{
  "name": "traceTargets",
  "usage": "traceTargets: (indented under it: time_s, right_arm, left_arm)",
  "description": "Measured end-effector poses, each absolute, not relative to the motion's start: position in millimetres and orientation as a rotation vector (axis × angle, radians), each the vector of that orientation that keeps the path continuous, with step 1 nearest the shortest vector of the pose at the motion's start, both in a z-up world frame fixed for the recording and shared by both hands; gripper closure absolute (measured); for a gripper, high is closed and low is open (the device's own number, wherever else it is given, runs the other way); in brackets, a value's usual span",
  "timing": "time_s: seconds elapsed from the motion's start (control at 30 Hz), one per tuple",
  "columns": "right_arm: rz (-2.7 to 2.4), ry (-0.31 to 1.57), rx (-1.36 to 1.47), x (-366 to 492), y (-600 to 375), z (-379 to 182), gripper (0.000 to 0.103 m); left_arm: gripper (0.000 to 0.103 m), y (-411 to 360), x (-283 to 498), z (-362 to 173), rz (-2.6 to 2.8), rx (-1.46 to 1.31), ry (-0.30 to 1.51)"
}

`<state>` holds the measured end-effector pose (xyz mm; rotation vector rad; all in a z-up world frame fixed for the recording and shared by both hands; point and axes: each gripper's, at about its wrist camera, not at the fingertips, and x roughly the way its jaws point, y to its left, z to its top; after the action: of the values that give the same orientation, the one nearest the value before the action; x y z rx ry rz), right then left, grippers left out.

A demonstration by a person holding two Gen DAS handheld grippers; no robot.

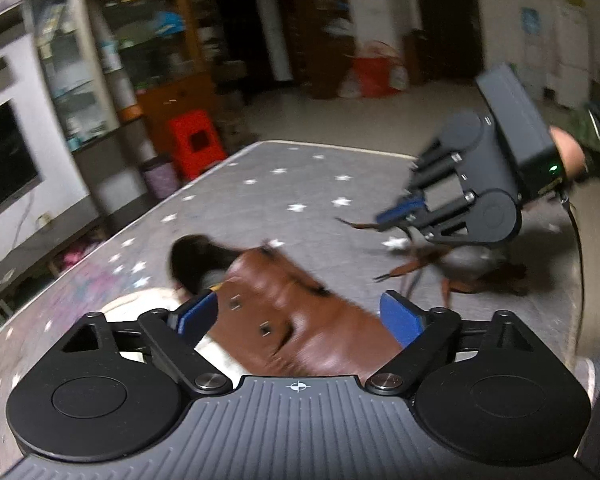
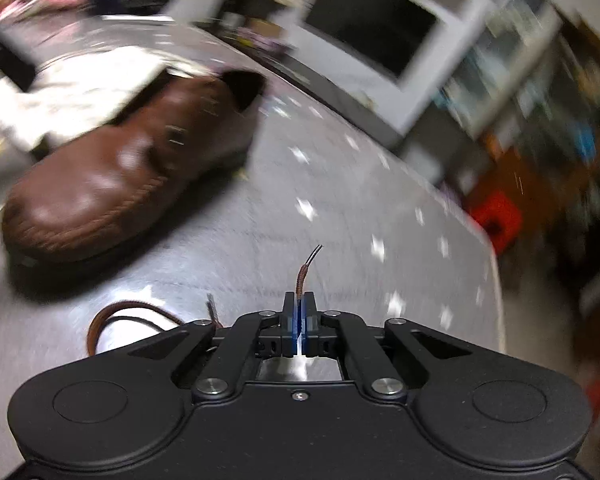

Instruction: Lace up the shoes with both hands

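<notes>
Got my right gripper (image 2: 299, 312) pinched on the lace (image 2: 302, 276) tip, left gripper (image 1: 298, 316) wide and empty over the shoe (image 1: 300, 320); keep that tip short for threading.

I work over a grey table cover (image 1: 260, 188) dotted with white stars, under dim indoor light. Past its far edge stand a red plastic stool (image 1: 196, 140), glass-fronted shelves (image 1: 80, 76), a pale tiled floor (image 1: 380, 116) and a dark doorway (image 1: 446, 20).
</notes>
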<state>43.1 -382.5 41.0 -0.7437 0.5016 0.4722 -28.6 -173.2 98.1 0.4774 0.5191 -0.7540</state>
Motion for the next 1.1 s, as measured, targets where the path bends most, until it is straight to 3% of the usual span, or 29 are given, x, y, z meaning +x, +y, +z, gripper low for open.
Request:
traceTargets:
  time_s: [0.27,0.53,0.8,1.1]
  right_arm:
    - [0.666,0.298,-1.064,11.4,-364.9,51.1,0.101]
    - [0.777,0.204,-1.239,12.3,-357.1,44.4,0.102]
    - [0.843,0.177,-1.293,18.9,-351.8,37.7,0.101]
    - [0.876,0.169,-1.325,25.8,-352.5,33.3,0.101]
  left_arm:
    - [0.047,-197.3,3.8,83.9,-0.833,0.578,0.61]
    - [0.05,-201.5,29.1,76.7,-0.878,0.643,0.649]
    - [0.063,-201.7,42.7,73.2,-0.949,0.715,0.647]
    - [0.068,-206.7,50.1,66.3,-0.978,0.789,0.658]
